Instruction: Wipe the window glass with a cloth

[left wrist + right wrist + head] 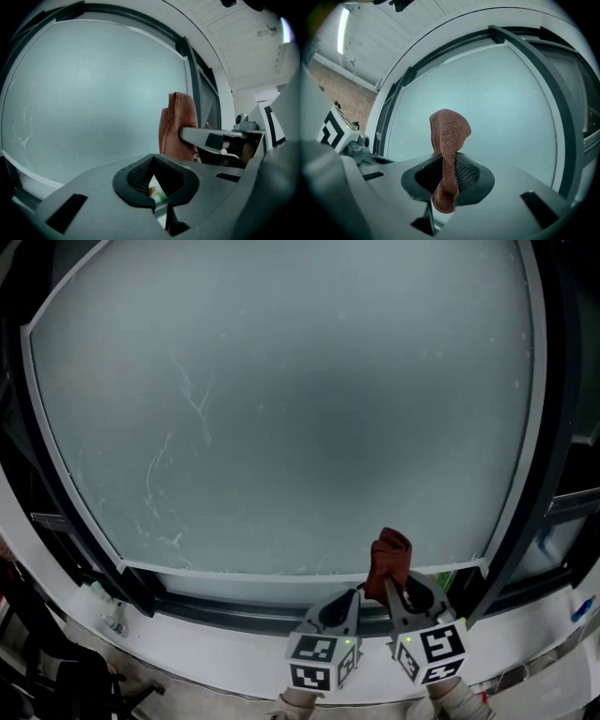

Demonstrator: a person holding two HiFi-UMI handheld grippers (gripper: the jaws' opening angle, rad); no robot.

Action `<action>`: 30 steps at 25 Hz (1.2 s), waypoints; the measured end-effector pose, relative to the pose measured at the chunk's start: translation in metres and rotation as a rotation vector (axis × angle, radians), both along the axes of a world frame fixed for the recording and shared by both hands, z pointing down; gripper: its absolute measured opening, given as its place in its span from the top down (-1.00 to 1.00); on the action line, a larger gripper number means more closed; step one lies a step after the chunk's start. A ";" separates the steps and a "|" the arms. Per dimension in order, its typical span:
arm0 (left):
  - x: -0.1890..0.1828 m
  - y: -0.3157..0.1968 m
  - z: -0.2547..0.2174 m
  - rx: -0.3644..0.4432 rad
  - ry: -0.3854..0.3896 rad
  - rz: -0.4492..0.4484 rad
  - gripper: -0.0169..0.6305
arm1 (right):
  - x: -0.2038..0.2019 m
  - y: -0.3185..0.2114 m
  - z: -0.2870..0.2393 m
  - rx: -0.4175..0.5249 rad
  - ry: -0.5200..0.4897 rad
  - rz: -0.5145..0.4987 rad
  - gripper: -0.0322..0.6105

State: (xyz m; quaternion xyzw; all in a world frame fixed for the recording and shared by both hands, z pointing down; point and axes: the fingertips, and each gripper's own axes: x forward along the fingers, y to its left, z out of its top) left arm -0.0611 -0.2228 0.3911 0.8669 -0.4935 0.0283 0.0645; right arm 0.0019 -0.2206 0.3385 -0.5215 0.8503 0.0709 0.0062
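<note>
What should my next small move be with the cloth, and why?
Probably ease the right gripper forward and leftward to press the cloth onto the glass. Its jaws are clamped on the cloth, which stands by the pane's lower edge; whether it touches is unclear. White streaks mark the glass's left part. The left gripper is shut and empty.

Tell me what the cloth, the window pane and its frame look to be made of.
Cloth: rust-brown woven or knitted fabric, probably microfibre; nubby matte surface, soft fold.
Window pane: glass, frosted or hazed; even grey-green sheen with pale streaks.
Frame: dark, smooth, straight-edged bars, likely painted metal, possibly plastic.
</note>
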 end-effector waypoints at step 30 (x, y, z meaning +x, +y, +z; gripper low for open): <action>0.004 -0.153 -0.126 0.128 -0.026 -0.090 0.94 | -0.035 -0.182 -0.205 0.314 0.217 0.030 0.75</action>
